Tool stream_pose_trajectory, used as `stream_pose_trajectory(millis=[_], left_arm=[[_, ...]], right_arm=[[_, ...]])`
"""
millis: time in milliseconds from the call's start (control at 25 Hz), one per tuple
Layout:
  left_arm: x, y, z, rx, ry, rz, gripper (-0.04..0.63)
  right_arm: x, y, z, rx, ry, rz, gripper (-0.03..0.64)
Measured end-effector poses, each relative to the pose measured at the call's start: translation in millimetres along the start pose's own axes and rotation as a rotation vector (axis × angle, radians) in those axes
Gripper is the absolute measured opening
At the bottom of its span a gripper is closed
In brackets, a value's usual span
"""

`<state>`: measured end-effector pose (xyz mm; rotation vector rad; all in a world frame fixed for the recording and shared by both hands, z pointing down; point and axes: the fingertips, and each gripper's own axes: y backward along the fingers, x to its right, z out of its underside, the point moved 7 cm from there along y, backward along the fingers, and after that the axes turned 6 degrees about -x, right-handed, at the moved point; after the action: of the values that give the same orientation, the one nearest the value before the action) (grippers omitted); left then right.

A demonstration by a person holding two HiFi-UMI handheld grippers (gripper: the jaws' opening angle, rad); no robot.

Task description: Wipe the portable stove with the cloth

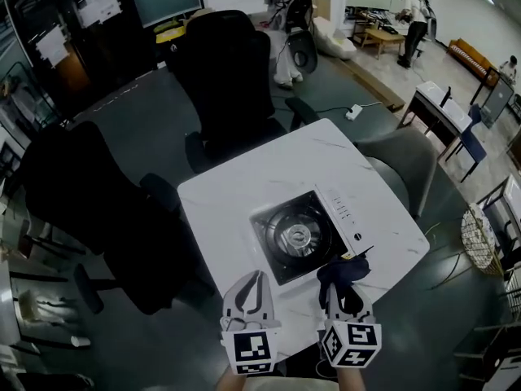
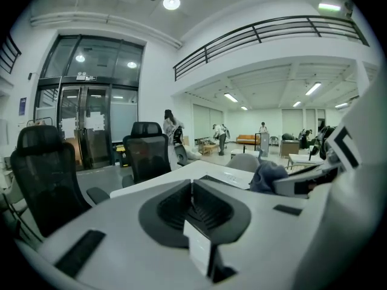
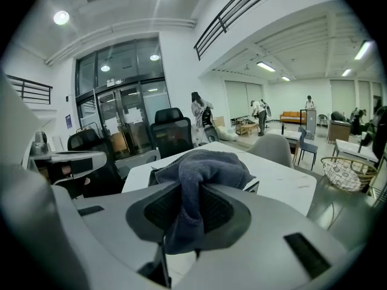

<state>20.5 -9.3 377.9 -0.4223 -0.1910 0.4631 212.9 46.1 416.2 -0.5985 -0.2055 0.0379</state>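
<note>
The portable stove [image 1: 305, 230] is white with a black square top and a round burner; it sits on the white table [image 1: 244, 190]. My right gripper [image 1: 346, 287] is shut on a dark blue-grey cloth [image 1: 343, 269], held at the stove's near right corner. In the right gripper view the cloth [image 3: 199, 174] bunches up between the jaws and hides most of the stove behind it. My left gripper [image 1: 248, 293] hovers near the table's front edge, left of the right one, its jaws pressed together with nothing held. The cloth [image 2: 269, 175] shows at right in the left gripper view.
Black office chairs [image 1: 224, 72] stand behind and left [image 1: 89, 218] of the table, a grey chair [image 1: 399, 165] to its right. A wire basket [image 1: 480, 230] sits on the floor at right. People stand at the far side of the room.
</note>
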Motion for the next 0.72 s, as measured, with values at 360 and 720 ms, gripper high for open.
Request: stream_pose_trajectory(millis=[360, 720], left_arm=[[4.4, -26.8, 13.2, -0.071, 0.017, -0.072, 0.022], [-1.3, -37.6, 21.7, -0.115, 0.047, -0.13, 0.023]], right_arm=[[17.3, -43.8, 9.2, -0.108, 0.014, -0.069, 0.089], [26.0, -73.7, 11.6, -0.165, 0.042, -0.071, 0.089]])
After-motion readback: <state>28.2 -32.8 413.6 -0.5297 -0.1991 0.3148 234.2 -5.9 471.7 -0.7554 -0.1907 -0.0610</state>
